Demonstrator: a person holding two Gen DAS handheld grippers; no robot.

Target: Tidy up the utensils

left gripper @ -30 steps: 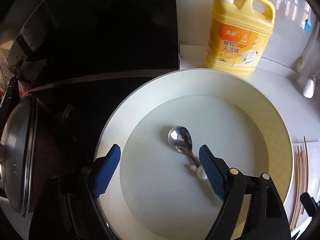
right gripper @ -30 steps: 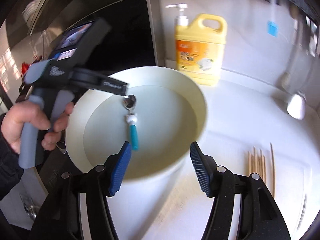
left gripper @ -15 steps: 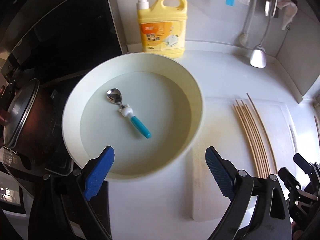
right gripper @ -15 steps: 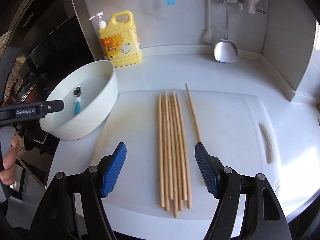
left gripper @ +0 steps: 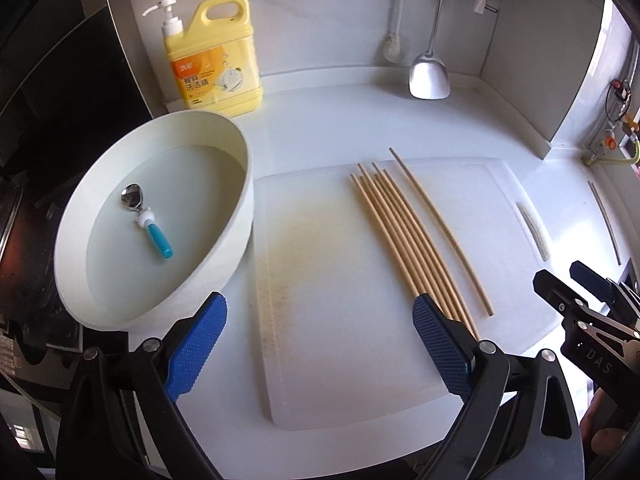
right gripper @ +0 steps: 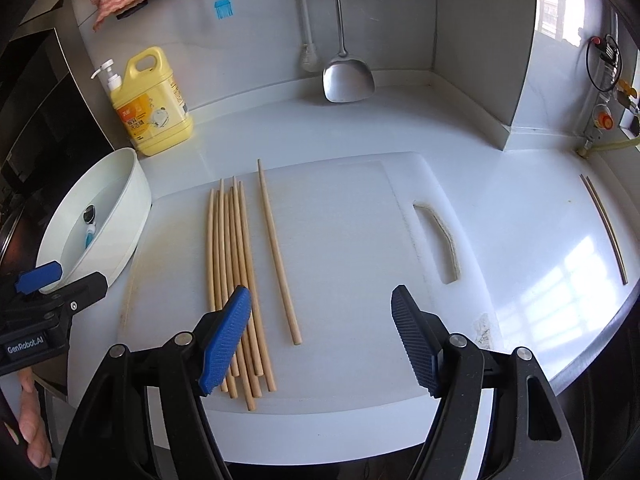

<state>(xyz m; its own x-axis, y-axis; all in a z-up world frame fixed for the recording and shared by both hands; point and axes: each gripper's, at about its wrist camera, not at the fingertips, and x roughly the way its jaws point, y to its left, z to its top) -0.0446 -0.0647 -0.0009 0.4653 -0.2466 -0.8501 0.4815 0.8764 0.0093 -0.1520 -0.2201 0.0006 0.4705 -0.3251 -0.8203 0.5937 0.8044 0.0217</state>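
The white counter (right gripper: 500, 184) wraps around the corner, and most of its middle is taken by a white cutting board (right gripper: 344, 240) laid flat — a sensible staging place, since it keeps the wooden utensils off the counter itself. At the board's left edge stands a wide white basin (left gripper: 240, 184), holding what looks like shallow water; a small spoon with a blue handle (left gripper: 148, 220) lies in it, probably soaking or set aside. Behind the basin a yellow detergent jug (left gripper: 218, 60) stands against the wall, and a steel spatula (right gripper: 347, 80) hangs from the rail, its blade nearly down at the counter.

On the board lies a bundle of chopsticks (right gripper: 230, 264), side by side and roughly parallel, with a single chopstick (right gripper: 276, 252) just beside them on the right, a little apart. Two more thin sticks (right gripper: 604, 228) lie well apart, near the counter's right edge — stragglers, I would guess, that belong with the rest.

Both claws hang above the near edge of the board, tilted downward. The left gripper (left gripper: 320, 344) is released, its jaws having just spread wide, with nothing between them. The right gripper (right gripper: 320, 340) is likewise released and empty, its jaws freshly widened; its left pad sits over the near ends of the bundle, not pressing on it.

Nothing blocks the chopsticks themselves, though the basin crowds the board's left side.
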